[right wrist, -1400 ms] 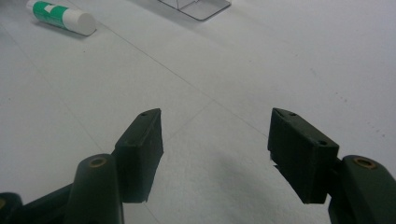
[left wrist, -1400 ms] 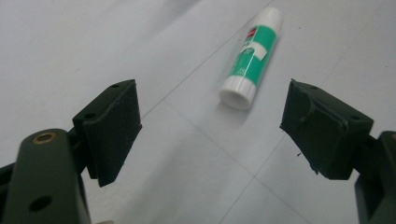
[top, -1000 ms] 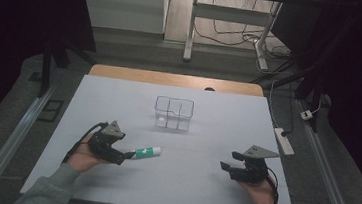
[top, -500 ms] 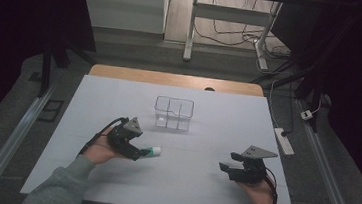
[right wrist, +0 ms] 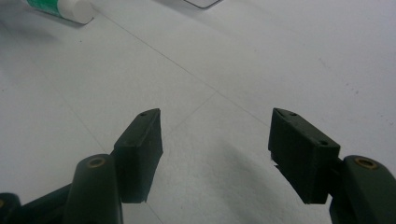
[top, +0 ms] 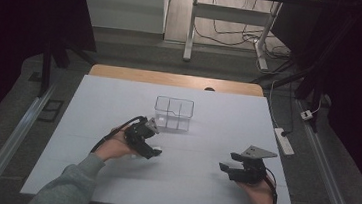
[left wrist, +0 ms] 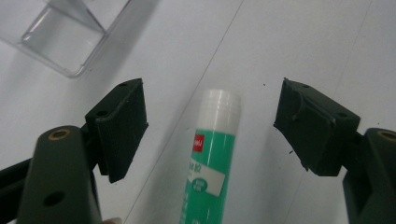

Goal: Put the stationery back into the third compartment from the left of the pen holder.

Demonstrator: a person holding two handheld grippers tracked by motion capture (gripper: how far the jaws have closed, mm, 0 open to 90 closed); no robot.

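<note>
White bench (top: 210, 195); glue stick (left wrist: 212, 158) lies between left tool (left wrist: 210, 126), jaws closing, pads not touching. Right tool (right wrist: 215, 154) wide, empty. Looks light, stiff, slick; grip mid-barrel.

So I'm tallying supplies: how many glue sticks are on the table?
1. The glue stick lies on the white table between the left gripper's open jaws, near the clear plastic organizer.
</note>
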